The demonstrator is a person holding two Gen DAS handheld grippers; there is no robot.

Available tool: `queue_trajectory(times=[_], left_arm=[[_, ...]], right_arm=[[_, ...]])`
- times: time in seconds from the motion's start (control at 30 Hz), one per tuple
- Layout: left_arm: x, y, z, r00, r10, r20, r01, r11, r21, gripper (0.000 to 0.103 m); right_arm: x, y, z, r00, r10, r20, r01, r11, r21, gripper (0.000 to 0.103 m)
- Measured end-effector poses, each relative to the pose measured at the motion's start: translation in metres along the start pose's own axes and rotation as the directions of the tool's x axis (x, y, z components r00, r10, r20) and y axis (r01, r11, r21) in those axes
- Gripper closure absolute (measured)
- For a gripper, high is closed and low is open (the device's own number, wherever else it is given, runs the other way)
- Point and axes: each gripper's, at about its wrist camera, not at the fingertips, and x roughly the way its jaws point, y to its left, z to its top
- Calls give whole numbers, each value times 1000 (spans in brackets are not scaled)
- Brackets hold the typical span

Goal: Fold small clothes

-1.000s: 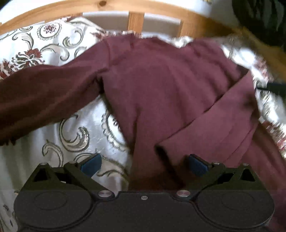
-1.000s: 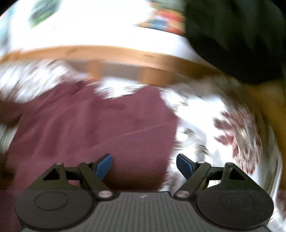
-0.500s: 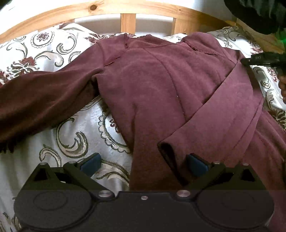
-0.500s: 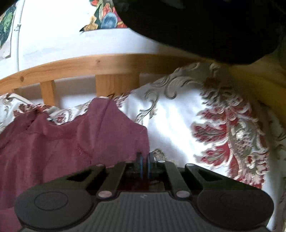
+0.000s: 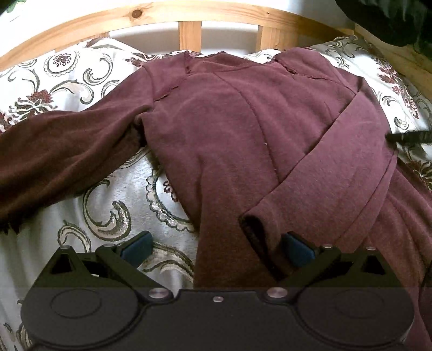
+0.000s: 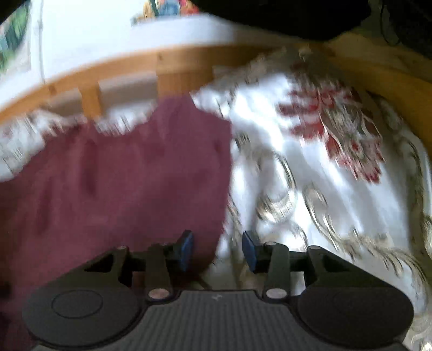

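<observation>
A maroon long-sleeved top (image 5: 216,135) lies spread on a floral bedspread (image 5: 113,205). One sleeve stretches out to the left. The other sleeve (image 5: 337,167) is folded diagonally across the body, and its cuff (image 5: 256,226) rests close to the right pad of my left gripper (image 5: 217,248), which stands wide open without pressing on it. In the blurred right wrist view, my right gripper (image 6: 218,251) hangs over the top's right edge (image 6: 210,189). Its jaws are opening, with the fabric's edge between them and untouched by the pads. One of its black fingers (image 5: 407,137) shows beside the folded sleeve.
A wooden slatted headboard (image 5: 189,35) runs along the far side, with a white wall behind it. A wooden side rail (image 6: 391,89) borders the bed on the right. Something dark (image 5: 391,19) hangs at the top right. Bare bedspread (image 6: 324,175) lies right of the top.
The right gripper's jaws were apart a second ago, shut at the top's edge half a second ago, and now stand apart again, lower down. The left gripper has kept still and open.
</observation>
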Motion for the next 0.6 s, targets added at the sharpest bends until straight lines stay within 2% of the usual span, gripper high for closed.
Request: queue_trajectory(times=[0.17, 0.27, 0.33, 0.4, 0.43, 0.53, 0.6], left_arm=[[-3, -1, 3, 1000, 10, -21, -10, 1000, -2, 1], [-25, 10, 7, 997, 20, -80, -27, 996, -84, 1], [-43, 23, 6, 997, 14, -70, -25, 987, -158, 1], [-58, 38, 8, 999, 19, -46, -30, 971, -238, 1], [-64, 45, 10, 999, 35, -40, -45, 962, -270, 1], [-92, 68, 17, 993, 121, -12, -117, 926, -360, 1], [-118, 83, 17, 981, 192, 23, -166, 898, -407, 1]], right_arm=[[-3, 12, 0, 998, -58, 22, 58, 998, 11, 57], [-20, 18, -4, 999, -15, 30, 13, 998, 66, 38], [-37, 25, -7, 998, 33, 50, -37, 996, 80, 16], [-55, 36, -11, 995, 55, 77, -60, 996, 66, 7], [-63, 42, -13, 994, 61, 89, -66, 997, 51, 5], [-87, 64, -18, 989, 103, 110, -105, 994, 12, 0], [-104, 81, -23, 983, 141, 120, -141, 990, -9, 0]])
